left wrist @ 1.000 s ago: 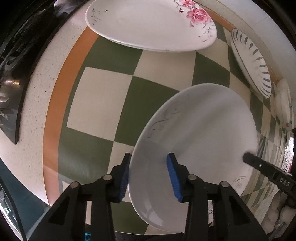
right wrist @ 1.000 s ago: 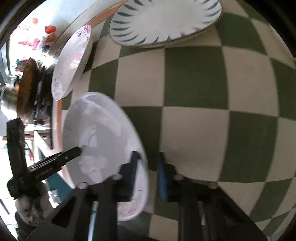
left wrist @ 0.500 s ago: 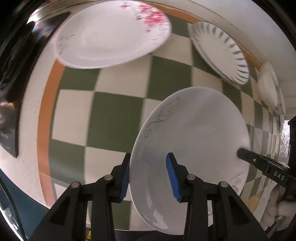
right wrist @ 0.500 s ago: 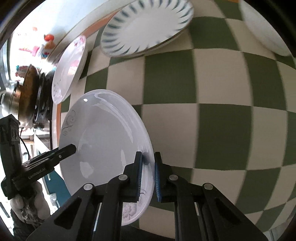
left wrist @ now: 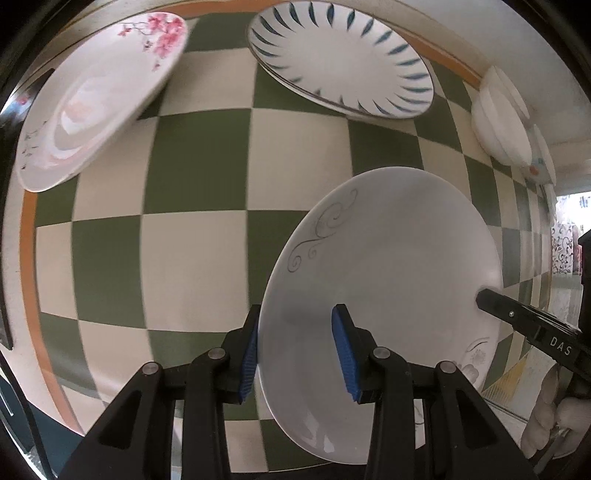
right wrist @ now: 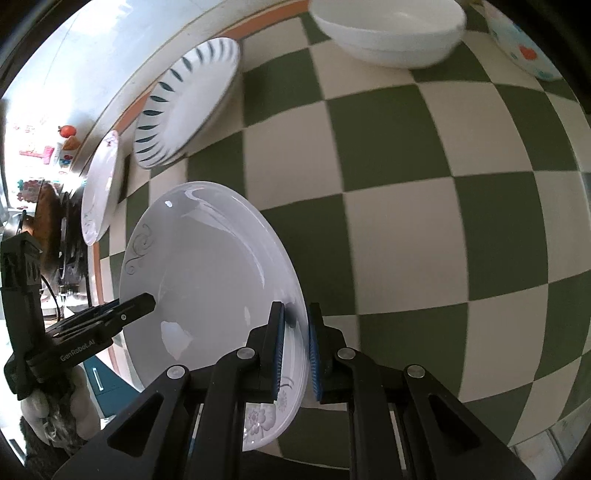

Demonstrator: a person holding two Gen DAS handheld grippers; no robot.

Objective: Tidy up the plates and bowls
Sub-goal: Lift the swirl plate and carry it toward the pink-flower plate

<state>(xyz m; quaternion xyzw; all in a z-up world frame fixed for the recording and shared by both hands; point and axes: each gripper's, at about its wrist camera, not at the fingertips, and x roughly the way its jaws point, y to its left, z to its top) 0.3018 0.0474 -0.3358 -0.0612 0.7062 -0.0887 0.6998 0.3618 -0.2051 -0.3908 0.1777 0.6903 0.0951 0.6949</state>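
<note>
The right claw (right wrist: 295,354) is gripping the near rim of the white plate (right wrist: 210,280), its blue pads set narrow with the rim pinched between them; a second earlier the pads were standing apart beside that rim, and half a second earlier they had closed on it, so the grip is now established. The left claw (left wrist: 295,354) is sitting wide, straddling the opposite rim of the same white plate (left wrist: 388,266); one pad is lying outside the rim and the other over the plate's face, and the gap between them is matching both earlier views, so this claw is not clamping. Whether either pad is touching the plate cannot be told.

The plate is sitting between the two claws over the checked cloth (left wrist: 192,258) on the table; whether it is resting on the cloth or lifted clear cannot be told. Further out, the blue-striped plate (left wrist: 343,62) and the pink-flowered plate (left wrist: 99,99) are coming more fully into the left view than a second ago, which suggests the plate and claws are swinging toward them. Two stacked white bowls (right wrist: 388,33) and a spotted bowl (right wrist: 524,44) are standing at the far edge, well apart from the held plate.

Judgement: the pick-up is secured on the right side; the carry toward the other plates is probably starting.
</note>
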